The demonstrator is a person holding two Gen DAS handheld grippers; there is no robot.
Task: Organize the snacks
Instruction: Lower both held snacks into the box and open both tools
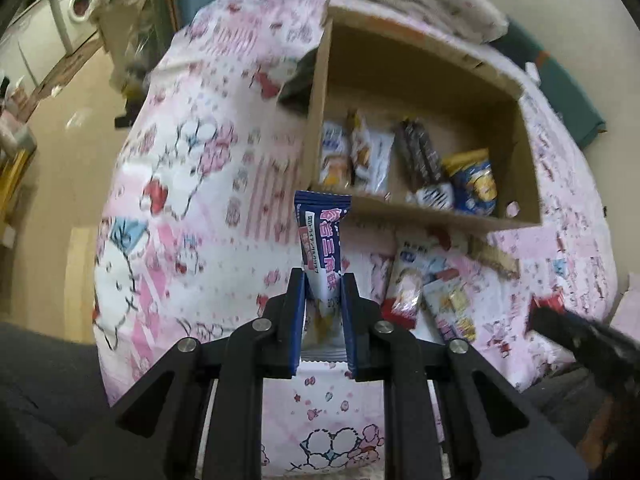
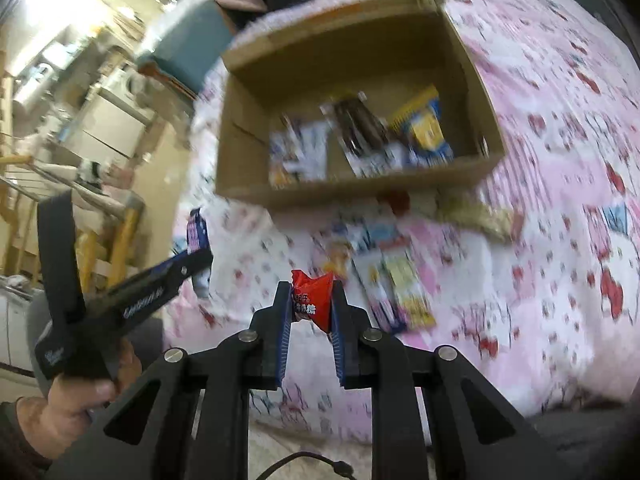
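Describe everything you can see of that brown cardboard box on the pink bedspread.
The cardboard box is plain brown, shallow and open-topped, with low walls. It sits on the pink cartoon-print bedspread. Inside, along the near wall, lie several wrapped snacks: two pale packets at one end, a dark brown wrapper in the middle, a blue-and-yellow packet at the other end. The far half looks bare. Neither gripper touches it.

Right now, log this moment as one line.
left gripper: shut on blue packet | right gripper: shut on red candy | box: holds snacks
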